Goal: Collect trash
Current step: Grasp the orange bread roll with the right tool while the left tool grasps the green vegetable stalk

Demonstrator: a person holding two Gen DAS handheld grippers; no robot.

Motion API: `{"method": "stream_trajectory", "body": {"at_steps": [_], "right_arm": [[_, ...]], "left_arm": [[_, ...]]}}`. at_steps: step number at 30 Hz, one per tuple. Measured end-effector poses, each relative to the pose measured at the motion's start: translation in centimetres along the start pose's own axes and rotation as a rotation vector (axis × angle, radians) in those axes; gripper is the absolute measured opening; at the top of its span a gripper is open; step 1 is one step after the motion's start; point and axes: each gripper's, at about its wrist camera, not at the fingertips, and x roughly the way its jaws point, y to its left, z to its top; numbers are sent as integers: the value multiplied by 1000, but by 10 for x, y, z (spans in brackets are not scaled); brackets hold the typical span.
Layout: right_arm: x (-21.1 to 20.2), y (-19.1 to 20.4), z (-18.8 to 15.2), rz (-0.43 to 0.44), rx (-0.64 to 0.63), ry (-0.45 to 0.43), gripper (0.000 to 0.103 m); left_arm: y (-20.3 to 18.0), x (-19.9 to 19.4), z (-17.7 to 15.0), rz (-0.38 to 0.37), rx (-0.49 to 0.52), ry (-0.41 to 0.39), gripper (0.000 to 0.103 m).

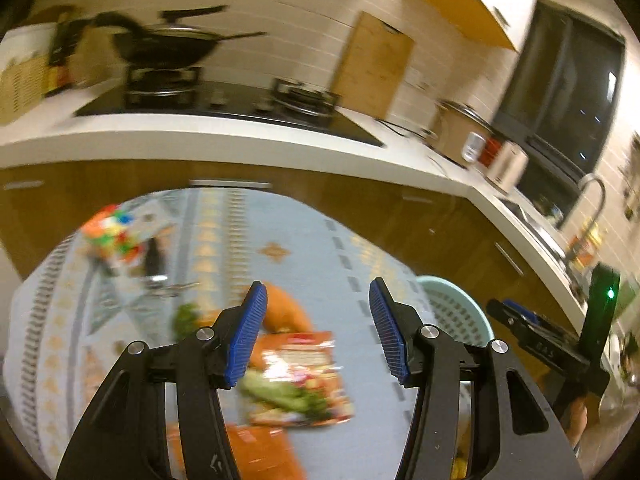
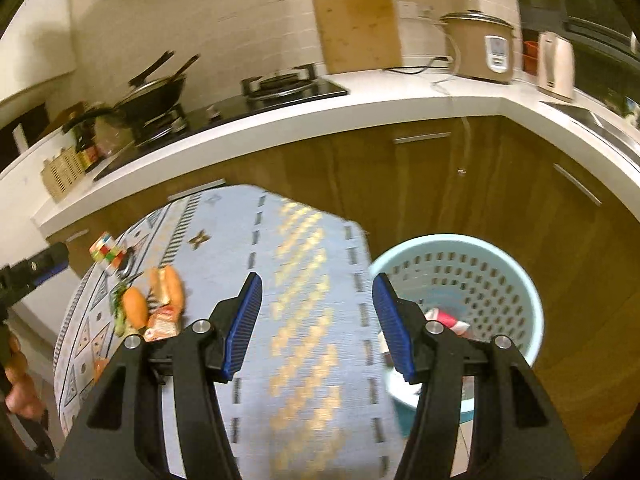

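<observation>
The wrapper [image 1: 298,378], a red and orange food packet, lies flat on the near part of the table [image 1: 312,240], below the left gripper [image 1: 318,334], whose blue pads stand apart with nothing between them. More orange packets [image 1: 260,450] lie nearer still, and bread rolls [image 2: 166,288] sit just beyond them. A coloured cube [image 2: 105,249] rests at the far left of the patterned cloth. The bin [image 2: 516,280], a pale green perforated basket, stands on the floor just right of the table, with red and white scraps [image 2: 446,318] inside. The right gripper [image 2: 318,328] hangs over the table's right edge beside the bin, fingers released and empty. Behind runs a white counter [image 2: 360,112] with a wok [image 2: 156,94], a cutting board [image 2: 356,24] and a rice cooker [image 2: 478,46].
</observation>
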Motion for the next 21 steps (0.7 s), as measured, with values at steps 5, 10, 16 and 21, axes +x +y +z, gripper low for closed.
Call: {"method": "stream_trajectory", "body": {"at_steps": [5, 10, 16, 21], "right_arm": [[7, 38, -8, 37, -58, 28, 40], [16, 71, -15, 83, -106, 63, 32], [40, 112, -18, 139, -170, 132, 32], [72, 147, -14, 159, -258, 189, 32]], "left_arm": [[46, -18, 0, 56, -57, -4, 51], [81, -19, -6, 99, -85, 35, 51], [112, 11, -21, 126, -119, 142, 51], [111, 48, -32, 100, -101, 227, 50]]}}
